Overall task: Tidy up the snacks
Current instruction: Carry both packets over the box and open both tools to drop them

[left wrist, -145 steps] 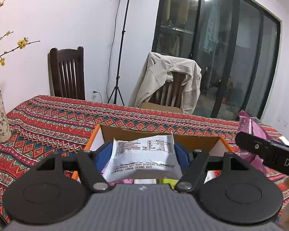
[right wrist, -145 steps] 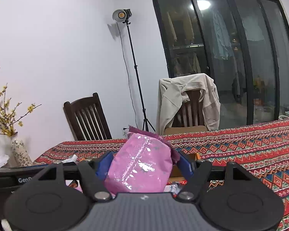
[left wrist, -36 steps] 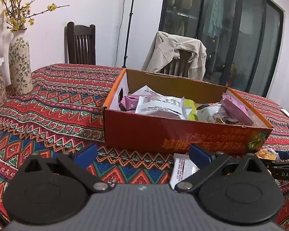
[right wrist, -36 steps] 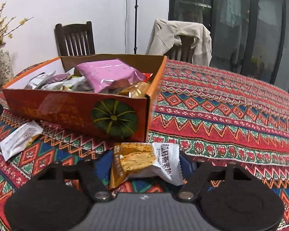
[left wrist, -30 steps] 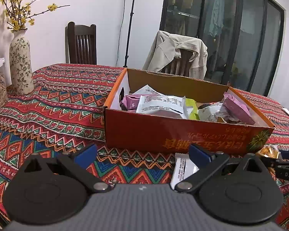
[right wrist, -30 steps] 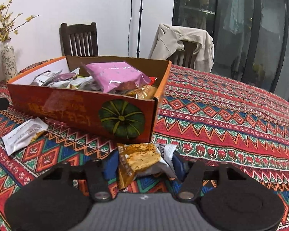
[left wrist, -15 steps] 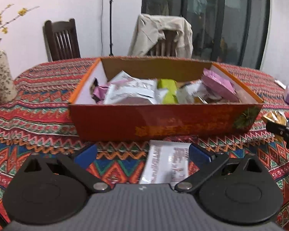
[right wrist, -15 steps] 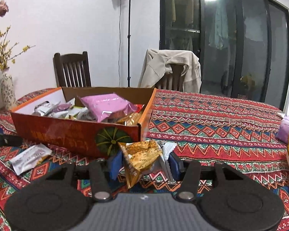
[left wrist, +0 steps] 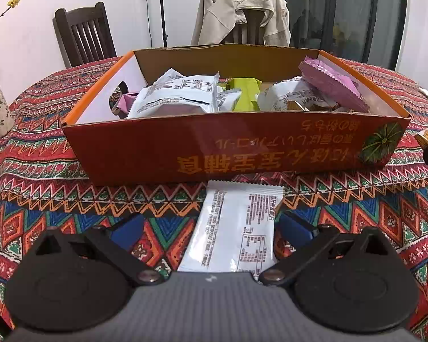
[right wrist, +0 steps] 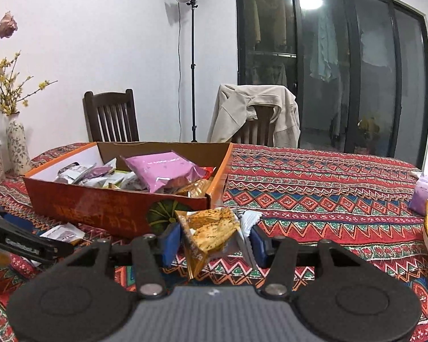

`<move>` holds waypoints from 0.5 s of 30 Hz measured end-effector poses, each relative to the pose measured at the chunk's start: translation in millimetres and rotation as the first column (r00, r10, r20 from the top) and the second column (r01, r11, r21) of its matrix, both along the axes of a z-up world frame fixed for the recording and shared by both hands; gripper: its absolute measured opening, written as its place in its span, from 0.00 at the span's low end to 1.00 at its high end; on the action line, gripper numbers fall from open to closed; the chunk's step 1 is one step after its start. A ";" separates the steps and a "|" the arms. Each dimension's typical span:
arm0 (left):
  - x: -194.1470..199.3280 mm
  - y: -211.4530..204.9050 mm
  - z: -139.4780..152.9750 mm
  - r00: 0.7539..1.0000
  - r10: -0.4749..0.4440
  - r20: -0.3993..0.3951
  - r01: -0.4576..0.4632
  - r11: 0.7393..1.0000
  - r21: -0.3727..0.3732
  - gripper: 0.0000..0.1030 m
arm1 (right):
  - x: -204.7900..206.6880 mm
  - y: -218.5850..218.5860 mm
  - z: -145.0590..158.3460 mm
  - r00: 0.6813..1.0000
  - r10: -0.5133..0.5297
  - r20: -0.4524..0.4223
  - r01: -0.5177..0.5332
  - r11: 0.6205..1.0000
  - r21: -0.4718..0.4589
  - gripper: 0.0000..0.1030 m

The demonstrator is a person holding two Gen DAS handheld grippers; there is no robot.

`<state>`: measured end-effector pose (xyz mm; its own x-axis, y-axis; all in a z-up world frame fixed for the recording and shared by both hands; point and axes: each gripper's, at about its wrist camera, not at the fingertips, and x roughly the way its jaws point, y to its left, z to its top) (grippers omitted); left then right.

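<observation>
The left gripper (left wrist: 209,229) hangs low over the red patterned tablecloth (left wrist: 37,188) with its blue-padded jaws spread wide; a flat white foil snack packet (left wrist: 236,228) lies on the cloth between them, nearer the right finger, its far end just short of the near wall of the orange-red cardboard box (left wrist: 228,148). That box holds a heap of snacks, among them a white printed packet (left wrist: 179,97) at the left and a pink crinkle-edged pouch (left wrist: 331,85) at the right. The right gripper (right wrist: 215,240) is raised above the table, its jaws closed on an orange-and-white biscuit packet (right wrist: 211,230), just near of the box's right corner with the green pumpkin print (right wrist: 159,213).
</observation>
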<state>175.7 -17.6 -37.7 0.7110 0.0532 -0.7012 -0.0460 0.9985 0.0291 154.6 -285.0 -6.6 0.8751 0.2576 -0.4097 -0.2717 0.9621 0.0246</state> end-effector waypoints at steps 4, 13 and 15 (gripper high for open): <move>-1.4 0.8 -0.7 1.000 -0.003 0.007 0.003 1.000 -0.004 1.00 | -1.0 -1.6 0.0 1.000 -0.001 -0.001 0.001 1.000 0.000 0.50; -13.0 14.5 10.0 0.998 -0.004 0.065 0.010 0.995 -0.097 0.49 | 0.0 0.4 -0.9 1.000 -0.007 -0.008 0.007 1.000 -0.014 0.50; -13.8 17.2 11.7 0.997 0.004 0.073 0.004 0.994 -0.111 0.46 | 0.6 1.1 -1.3 1.000 -0.009 -0.010 0.009 1.000 -0.016 0.50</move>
